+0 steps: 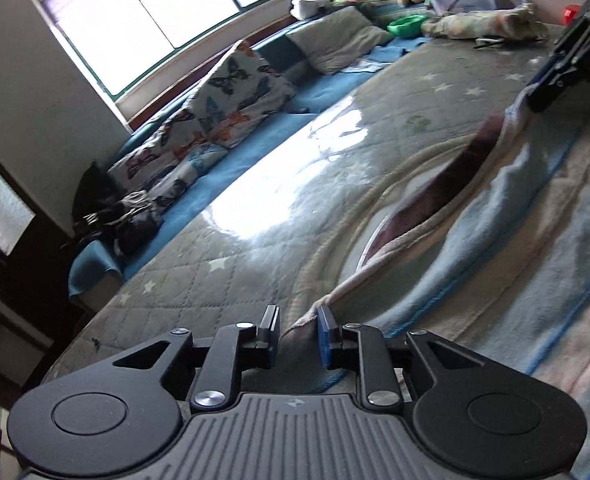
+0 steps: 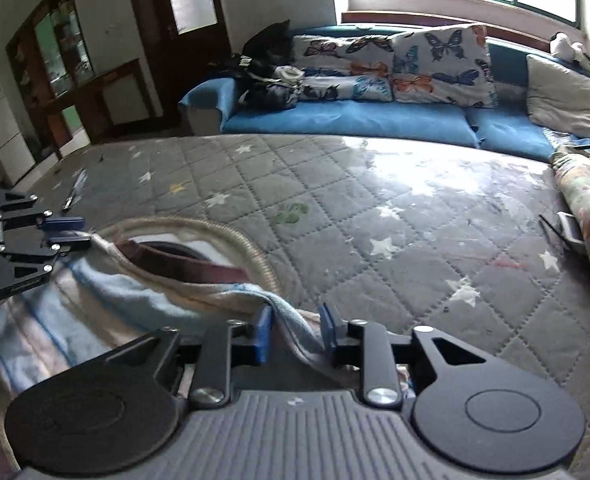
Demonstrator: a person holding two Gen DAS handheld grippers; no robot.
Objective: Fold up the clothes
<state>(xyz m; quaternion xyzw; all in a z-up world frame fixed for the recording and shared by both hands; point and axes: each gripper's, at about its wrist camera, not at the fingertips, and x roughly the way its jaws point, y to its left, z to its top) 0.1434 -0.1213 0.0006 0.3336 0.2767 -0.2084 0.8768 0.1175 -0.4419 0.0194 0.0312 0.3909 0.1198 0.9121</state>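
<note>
Tongs on the left [image 1: 298, 330] and tongs on the right [image 2: 295, 330] each pinch a hem corner of the pale blue and cream striped fleece garment [image 1: 507, 240], blue pads pressed against cloth. It lies rumpled on the grey quilted star-print mattress [image 2: 335, 200], its dark maroon lining showing. Beyond stand the blue sofa [image 2: 347, 120], butterfly-print cushions [image 2: 441, 66] and bright window [image 1: 155, 20].

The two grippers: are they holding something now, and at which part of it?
Both hold the striped towel by its lifted edge: the left gripper at one corner, the right gripper at the other end. Fabric sits between both pairs of fingers.
</note>
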